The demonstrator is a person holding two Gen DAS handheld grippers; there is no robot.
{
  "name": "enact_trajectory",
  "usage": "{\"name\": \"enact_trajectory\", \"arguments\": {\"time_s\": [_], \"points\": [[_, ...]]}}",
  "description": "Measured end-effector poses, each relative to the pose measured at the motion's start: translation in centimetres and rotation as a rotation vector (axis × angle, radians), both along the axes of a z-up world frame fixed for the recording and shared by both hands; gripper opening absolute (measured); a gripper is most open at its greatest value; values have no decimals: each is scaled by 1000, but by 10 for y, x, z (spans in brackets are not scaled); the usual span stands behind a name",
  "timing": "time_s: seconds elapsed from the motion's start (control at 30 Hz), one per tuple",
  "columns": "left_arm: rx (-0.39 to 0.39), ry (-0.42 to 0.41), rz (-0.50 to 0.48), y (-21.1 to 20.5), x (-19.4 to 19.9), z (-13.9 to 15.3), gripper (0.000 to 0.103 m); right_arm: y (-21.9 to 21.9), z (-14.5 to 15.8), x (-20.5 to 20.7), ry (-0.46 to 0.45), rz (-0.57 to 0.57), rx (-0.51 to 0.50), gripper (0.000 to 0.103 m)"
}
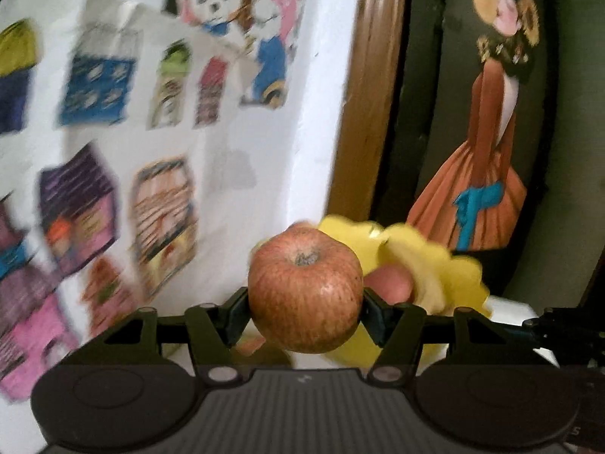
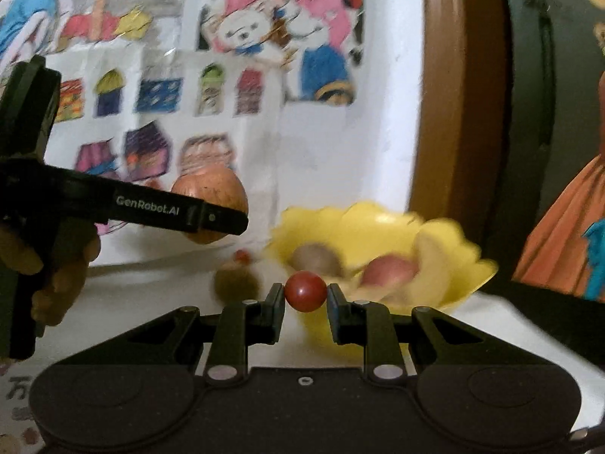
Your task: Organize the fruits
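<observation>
Left claw (image 1: 305,302) clamps apple (image 1: 304,287) (stem up); right claw (image 2: 305,297) pinches tomato (image 2: 305,290).

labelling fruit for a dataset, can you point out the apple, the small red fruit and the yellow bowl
apple (image 1: 304,289), left wrist view, middle of its skin
small red fruit (image 2: 305,290), right wrist view, its centre
yellow bowl (image 2: 382,223), right wrist view, inner back wall

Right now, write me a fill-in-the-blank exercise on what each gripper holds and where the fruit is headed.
1. The left gripper is shut on a red-streaked ____.
2. The right gripper pinches a small round red fruit, perhaps a cherry tomato, in front of a scalloped plastic bowl whose colour is ____.
3. Seen from the right wrist camera, the brown oval fruit lies ____ the bowl.
4. The fuzzy olive-brown fruit sits on the white table, ____ the bowl.

Missing words: apple; yellow; inside; outside
</observation>
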State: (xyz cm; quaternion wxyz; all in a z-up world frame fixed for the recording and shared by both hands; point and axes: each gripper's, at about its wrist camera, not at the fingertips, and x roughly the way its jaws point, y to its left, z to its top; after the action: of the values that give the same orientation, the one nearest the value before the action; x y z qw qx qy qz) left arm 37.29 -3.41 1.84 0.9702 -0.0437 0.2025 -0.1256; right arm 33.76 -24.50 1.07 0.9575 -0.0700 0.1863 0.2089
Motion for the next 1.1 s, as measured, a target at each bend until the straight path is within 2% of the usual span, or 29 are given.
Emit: {"name": "enact_trajectory", "arguments": {"time_s": [0.2,0.43,0.73,0.87,1.03,1.1], "points": [[-43,-9,-36,-27,30,3,66,-13,-5,28,0,-70,-11,26],[-17,21,-54,-46,45,-11,66,-14,-15,32,-1,-81,-20,26],[-6,43,-49,-47,50,-15,66,-11,-16,33,-13,-92,-29,30],[-19,36,-73,-50,50,-15,69,-11,-16,32,-18,-106,-25,42],[-30,-8,-66,-50,42,-6,79,-17,-15,26,-25,-124,-12,54],[-34,-14,-59,-48,37,-3,83,-19,-14,20,-29,-132,2,63]]}}
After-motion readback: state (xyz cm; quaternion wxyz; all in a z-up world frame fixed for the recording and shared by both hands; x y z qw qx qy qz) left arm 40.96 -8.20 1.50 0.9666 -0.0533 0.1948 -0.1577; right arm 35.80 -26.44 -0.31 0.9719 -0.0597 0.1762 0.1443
